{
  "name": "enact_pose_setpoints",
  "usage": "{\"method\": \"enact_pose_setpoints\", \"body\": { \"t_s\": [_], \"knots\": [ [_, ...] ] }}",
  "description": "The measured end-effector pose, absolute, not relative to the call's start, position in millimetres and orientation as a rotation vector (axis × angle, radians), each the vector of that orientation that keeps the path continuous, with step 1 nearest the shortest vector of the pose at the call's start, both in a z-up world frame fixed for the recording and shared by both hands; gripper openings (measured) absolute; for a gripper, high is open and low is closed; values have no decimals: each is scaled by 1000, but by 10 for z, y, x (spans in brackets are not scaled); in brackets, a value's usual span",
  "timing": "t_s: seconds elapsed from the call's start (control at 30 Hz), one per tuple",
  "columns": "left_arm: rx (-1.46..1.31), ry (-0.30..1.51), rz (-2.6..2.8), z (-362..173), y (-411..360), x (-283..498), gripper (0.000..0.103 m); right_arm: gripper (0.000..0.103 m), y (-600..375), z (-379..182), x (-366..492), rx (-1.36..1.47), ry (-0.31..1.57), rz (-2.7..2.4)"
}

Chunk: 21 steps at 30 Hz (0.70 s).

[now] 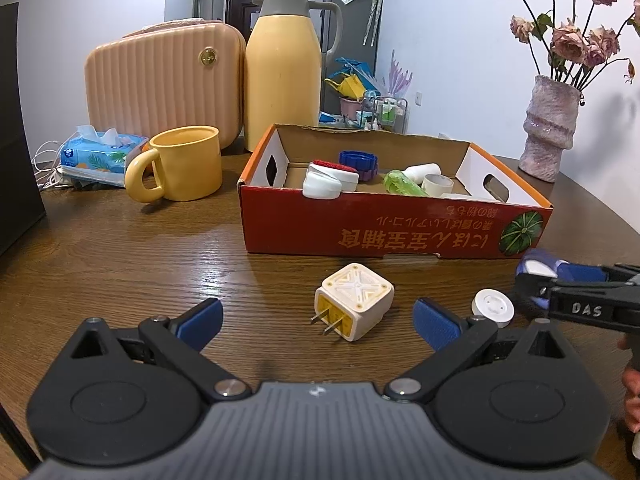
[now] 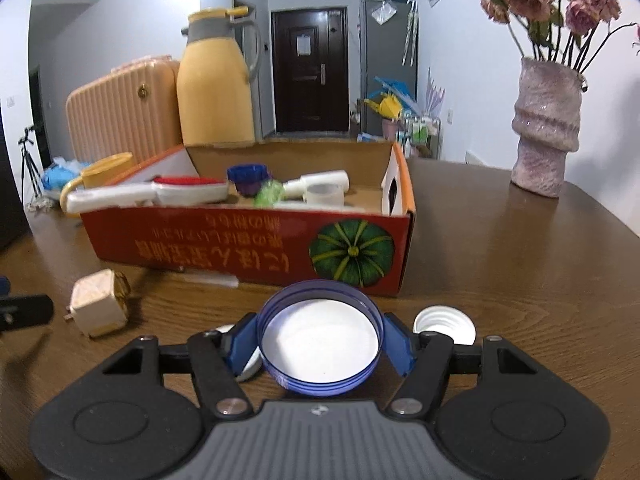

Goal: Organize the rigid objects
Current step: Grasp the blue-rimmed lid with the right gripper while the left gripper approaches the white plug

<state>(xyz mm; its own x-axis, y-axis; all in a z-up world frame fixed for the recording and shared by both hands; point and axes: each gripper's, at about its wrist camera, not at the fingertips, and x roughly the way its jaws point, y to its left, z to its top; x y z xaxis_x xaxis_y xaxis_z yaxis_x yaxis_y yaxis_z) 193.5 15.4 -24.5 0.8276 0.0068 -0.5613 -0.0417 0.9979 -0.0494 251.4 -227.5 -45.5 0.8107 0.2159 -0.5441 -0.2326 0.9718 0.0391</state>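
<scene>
My left gripper (image 1: 318, 322) is open and empty above the wooden table, with a cream plug adapter (image 1: 354, 306) lying just ahead between its fingers. A white round cap (image 1: 493, 308) lies to its right. My right gripper (image 2: 320, 342) is shut on a blue lid (image 2: 319, 342) with a white inside, held in front of the red cardboard box (image 2: 256, 246). The right gripper also shows at the right edge of the left wrist view (image 1: 536, 276). The box (image 1: 384, 232) holds several small caps, bottles and a tape roll. A white ribbed cap (image 2: 445, 325) lies right of the blue lid.
A yellow mug (image 1: 182, 164), a tissue pack (image 1: 100, 152), a pink ribbed case (image 1: 160, 84) and a tall yellow thermos (image 1: 284, 72) stand behind and left of the box. A pink vase (image 1: 550, 128) with dried roses stands at the back right.
</scene>
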Motion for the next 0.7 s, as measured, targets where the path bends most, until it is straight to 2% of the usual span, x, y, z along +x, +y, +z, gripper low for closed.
{"method": "enact_pose_setpoints", "body": {
  "t_s": [0.7],
  "knots": [
    [-12, 654, -28, -408, 81, 2337, 103, 65, -2403, -333, 2376, 31, 482, 196]
  ]
}}
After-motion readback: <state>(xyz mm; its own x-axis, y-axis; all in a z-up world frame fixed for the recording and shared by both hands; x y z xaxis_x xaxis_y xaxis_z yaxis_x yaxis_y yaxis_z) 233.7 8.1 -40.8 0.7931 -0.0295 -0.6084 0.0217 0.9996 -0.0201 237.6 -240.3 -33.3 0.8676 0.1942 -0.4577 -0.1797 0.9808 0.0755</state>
